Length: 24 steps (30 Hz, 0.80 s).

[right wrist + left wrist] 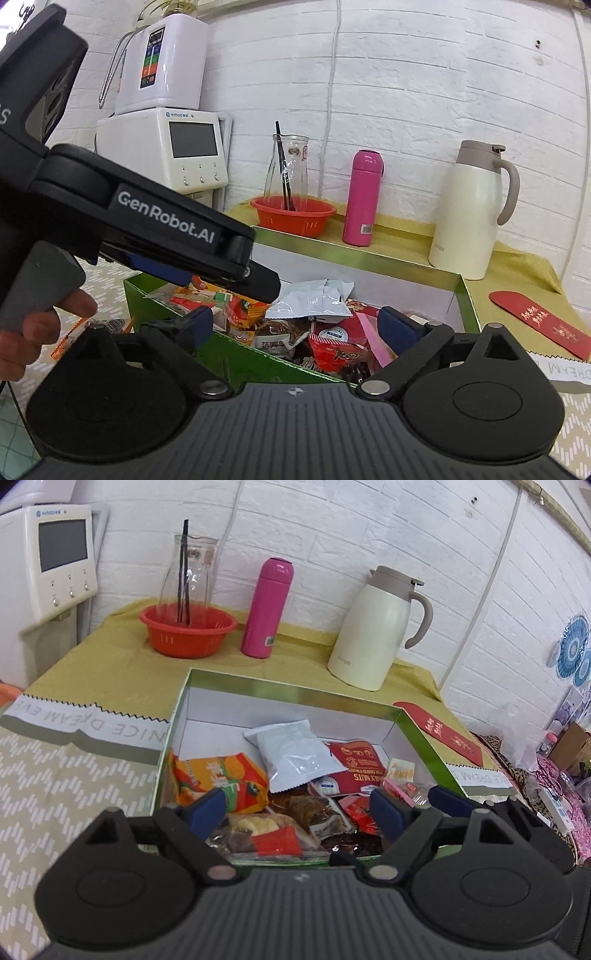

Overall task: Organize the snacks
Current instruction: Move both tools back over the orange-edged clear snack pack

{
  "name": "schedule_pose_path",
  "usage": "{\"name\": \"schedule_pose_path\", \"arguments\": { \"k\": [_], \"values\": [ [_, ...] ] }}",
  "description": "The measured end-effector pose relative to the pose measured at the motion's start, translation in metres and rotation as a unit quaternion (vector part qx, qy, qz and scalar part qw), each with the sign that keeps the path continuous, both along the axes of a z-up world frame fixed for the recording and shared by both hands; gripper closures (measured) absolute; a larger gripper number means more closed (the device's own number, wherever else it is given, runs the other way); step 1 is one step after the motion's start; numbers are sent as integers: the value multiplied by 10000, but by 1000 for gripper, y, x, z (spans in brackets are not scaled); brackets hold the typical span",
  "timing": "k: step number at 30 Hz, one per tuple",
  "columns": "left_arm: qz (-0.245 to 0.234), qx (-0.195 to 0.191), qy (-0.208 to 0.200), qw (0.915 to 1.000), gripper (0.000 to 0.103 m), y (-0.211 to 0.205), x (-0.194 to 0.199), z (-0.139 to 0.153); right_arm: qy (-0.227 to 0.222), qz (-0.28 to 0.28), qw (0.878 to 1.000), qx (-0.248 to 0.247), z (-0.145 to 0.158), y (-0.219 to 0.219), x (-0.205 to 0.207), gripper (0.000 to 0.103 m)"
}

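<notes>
Between both spread tongs (303,806), snack-filled green box (295,690).

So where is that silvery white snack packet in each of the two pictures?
Left wrist view: the silvery white packet lies mid-frame, on top of the pile in the green box, beyond the open left tongs.
Right wrist view: the packet is at centre, just right of the left tongs' tip.
Shared landmark: the pink bottle stands behind the box in both.
</notes>
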State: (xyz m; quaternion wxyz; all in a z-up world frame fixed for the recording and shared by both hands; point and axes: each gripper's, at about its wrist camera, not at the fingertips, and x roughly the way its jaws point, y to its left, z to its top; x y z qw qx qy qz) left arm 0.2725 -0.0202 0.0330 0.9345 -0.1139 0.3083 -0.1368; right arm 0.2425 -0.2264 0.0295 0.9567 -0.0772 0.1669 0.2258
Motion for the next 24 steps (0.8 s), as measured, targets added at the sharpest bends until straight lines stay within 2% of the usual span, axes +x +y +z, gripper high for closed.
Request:
{"name": "schedule_pose_path", "arguments": {
  "k": [6, 12, 16, 24],
  "values": [
    [149, -43, 5, 9999, 20, 15, -14, 2, 193, -51, 9995, 232, 7, 0, -10, 0],
    [93, -110, -31, 9999, 20, 26, -37, 10, 327, -29, 9985, 433, 16, 0, -27, 0],
    [251, -38, -143, 9996, 20, 34, -57, 18, 465, 18, 9975, 536, 24, 0, -41, 0],
    [219, -75, -364, 9991, 20, 63, -96, 35, 574, 120, 9957, 721, 40, -5, -65, 0]
  ]
}}
